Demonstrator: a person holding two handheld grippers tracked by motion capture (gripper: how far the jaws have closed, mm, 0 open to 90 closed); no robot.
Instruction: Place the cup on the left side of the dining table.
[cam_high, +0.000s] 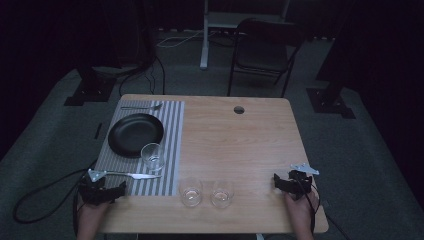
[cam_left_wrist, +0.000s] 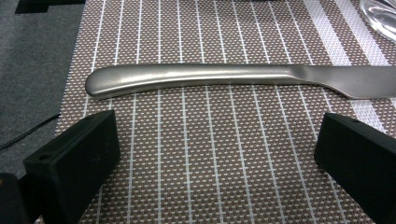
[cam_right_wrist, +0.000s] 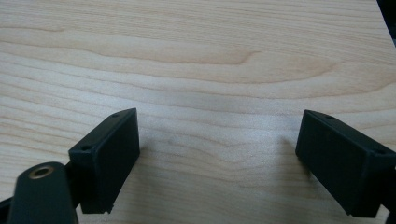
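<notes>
Left gripper view looks along that gripper's own wide-parted jaws at a butter knife (cam_left_wrist: 243, 79) lying flat on the striped placemat (cam_left_wrist: 210, 154), just ahead of the jaw tips and untouched. Its long axis runs crosswise to the approach, rounded handle end toward the mat's edge, blade running off the other way. In the high view the left gripper (cam_high: 111, 192) sits at the table's (cam_high: 240, 140) near left corner, right beside the knife; the right gripper (cam_high: 287, 184), jaws also apart and empty, rests well apart over bare wood.
</notes>
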